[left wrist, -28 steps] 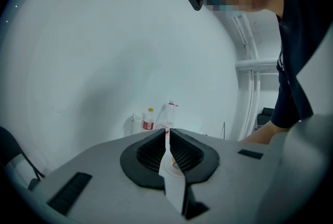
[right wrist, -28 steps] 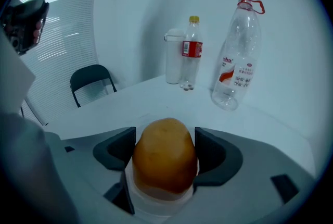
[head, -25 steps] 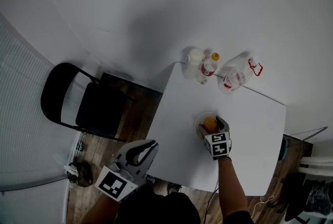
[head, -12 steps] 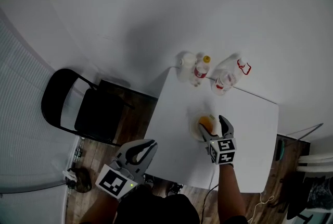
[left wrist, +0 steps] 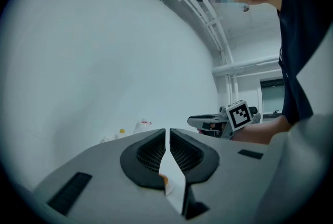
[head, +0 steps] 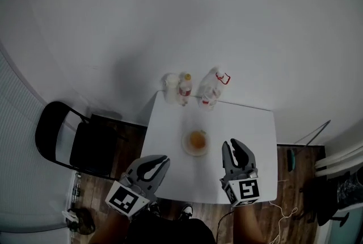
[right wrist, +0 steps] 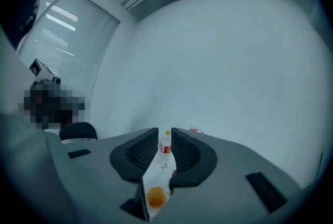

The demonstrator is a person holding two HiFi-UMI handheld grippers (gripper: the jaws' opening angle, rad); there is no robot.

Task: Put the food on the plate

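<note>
An orange (head: 197, 138) lies on a small pale plate (head: 189, 150) in the middle of the white table (head: 249, 123). My right gripper (head: 234, 144) hovers to the right of the plate, toward the near edge, clear of it. Its jaws are closing, with a narrow gap and nothing between them. Through that gap the right gripper view shows the orange (right wrist: 156, 197) and a bottle (right wrist: 165, 146). My left gripper (head: 165, 158) is shut and empty, held off the table's near left corner. In the left gripper view the left gripper (left wrist: 167, 132) points at the table, with the right gripper (left wrist: 195, 122) beyond.
At the table's far edge stand a white jar (head: 170, 88), a red-labelled bottle with a yellow cap (head: 185, 88) and a clear jug with a red handle (head: 211, 89). A black folding chair (head: 74, 141) stands left of the table on the wooden floor.
My right gripper has drawn back from the plate toward the near edge, leaving the orange on it, and its jaws have narrowed. The left gripper has stayed put.
</note>
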